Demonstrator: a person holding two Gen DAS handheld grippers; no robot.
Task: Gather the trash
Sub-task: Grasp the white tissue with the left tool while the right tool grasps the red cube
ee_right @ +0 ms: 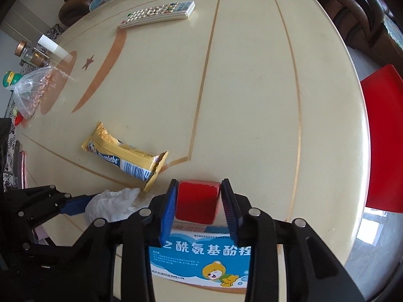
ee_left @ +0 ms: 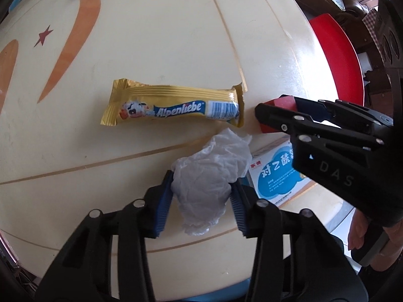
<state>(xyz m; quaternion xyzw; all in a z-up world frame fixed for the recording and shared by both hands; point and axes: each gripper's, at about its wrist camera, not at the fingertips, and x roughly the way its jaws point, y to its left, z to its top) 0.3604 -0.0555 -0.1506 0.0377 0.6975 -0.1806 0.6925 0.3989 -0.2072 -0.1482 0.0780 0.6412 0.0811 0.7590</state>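
Observation:
A crumpled white tissue (ee_left: 204,176) lies on the cream table (ee_left: 151,37) between the blue pads of my left gripper (ee_left: 201,183), which press on both its sides. To its right, my right gripper (ee_right: 199,183) is shut on a small red box (ee_right: 196,203) that rests against a blue-and-white medicine carton (ee_right: 201,259). A torn-open gold Alpenliebe candy wrapper (ee_left: 173,105) lies flat just beyond the tissue, free of both grippers. In the left wrist view the right gripper (ee_left: 284,108) reaches in from the right, with a hand behind it.
A white remote control (ee_right: 158,13) lies at the far side of the table. A glass bottle (ee_right: 32,55) and a clear plastic bag (ee_right: 32,88) sit at the far left edge. A red stool (ee_right: 382,136) stands beside the table's right edge.

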